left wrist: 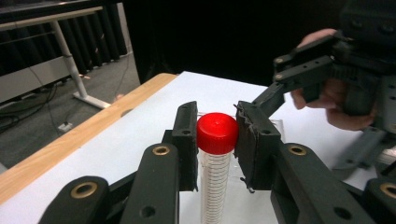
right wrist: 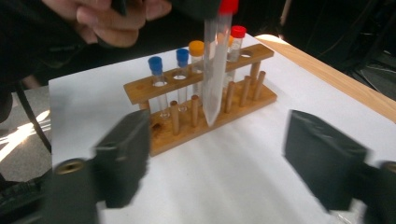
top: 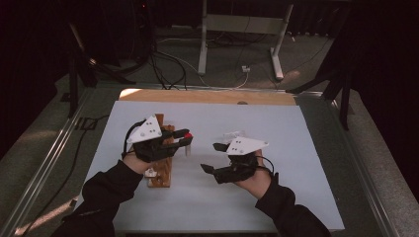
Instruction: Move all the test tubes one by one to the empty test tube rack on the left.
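While my left gripper [left wrist: 215, 140] clamps the red-capped conical tube [right wrist: 215, 60] by its cap above the wooden rack [right wrist: 205, 119], my right gripper [right wrist: 233, 158] gapes wide; light, slick plastic, best held at the ridged cap.

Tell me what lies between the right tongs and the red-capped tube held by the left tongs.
Bare white table top, as the right gripper view shows. The right tongs stand open, short of the red-capped tube; the wooden rack sits just behind it.
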`<state>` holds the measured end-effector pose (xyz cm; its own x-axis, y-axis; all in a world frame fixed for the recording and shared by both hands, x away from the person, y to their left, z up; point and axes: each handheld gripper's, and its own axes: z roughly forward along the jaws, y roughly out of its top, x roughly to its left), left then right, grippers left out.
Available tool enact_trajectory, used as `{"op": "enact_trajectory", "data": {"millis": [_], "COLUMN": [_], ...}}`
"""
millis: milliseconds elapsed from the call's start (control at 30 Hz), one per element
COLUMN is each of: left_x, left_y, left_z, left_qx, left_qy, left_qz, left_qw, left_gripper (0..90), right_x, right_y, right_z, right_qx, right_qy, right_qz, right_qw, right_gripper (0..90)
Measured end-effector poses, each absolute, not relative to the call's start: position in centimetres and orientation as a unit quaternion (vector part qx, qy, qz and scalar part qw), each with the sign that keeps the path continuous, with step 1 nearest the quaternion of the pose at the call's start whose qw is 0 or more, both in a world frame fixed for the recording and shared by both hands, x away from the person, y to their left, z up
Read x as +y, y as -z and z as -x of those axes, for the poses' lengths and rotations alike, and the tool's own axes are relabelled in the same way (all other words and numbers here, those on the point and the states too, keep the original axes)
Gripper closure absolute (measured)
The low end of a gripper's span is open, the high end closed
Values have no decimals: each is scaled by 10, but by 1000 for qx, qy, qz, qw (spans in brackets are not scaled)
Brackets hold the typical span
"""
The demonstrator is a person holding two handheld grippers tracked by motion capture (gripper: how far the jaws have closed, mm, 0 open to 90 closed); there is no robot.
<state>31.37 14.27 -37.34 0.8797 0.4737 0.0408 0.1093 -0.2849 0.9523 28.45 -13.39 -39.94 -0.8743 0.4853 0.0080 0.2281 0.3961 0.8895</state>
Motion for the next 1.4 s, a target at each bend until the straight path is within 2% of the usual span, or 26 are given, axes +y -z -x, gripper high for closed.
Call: {"op": "enact_trajectory", "data": {"millis": [167, 200, 300, 500, 1100, 1400], "left_x": [152, 154, 162, 174, 214, 218], "left_y": [364, 363, 358, 353, 354, 371], "left_z": [-323, -325, -331, -347, -401, -413], "left_qx": [201, 205, 214, 239, 309, 324], "left_qy": [-176, -181, -189, -206, -259, -264], "left_qz": [-778, -775, -766, -750, -720, -729], "left_qw": [569, 570, 575, 581, 565, 542], "left_gripper": [718, 718, 717, 718, 717, 718], "right_x": [-144, -147, -155, -168, -175, -178], "right_y": [403, 404, 406, 411, 412, 411], "right_z": [-284, -283, -283, -281, -277, -277], "right_qx": [818, 815, 814, 801, 804, 803], "right_qy": [-510, -512, -517, -532, -524, -524], "right_qz": [-234, -238, -235, -250, -237, -239], "right_qw": [129, 130, 122, 115, 154, 155], "right_gripper": [93, 46, 7, 6, 7, 8]}}
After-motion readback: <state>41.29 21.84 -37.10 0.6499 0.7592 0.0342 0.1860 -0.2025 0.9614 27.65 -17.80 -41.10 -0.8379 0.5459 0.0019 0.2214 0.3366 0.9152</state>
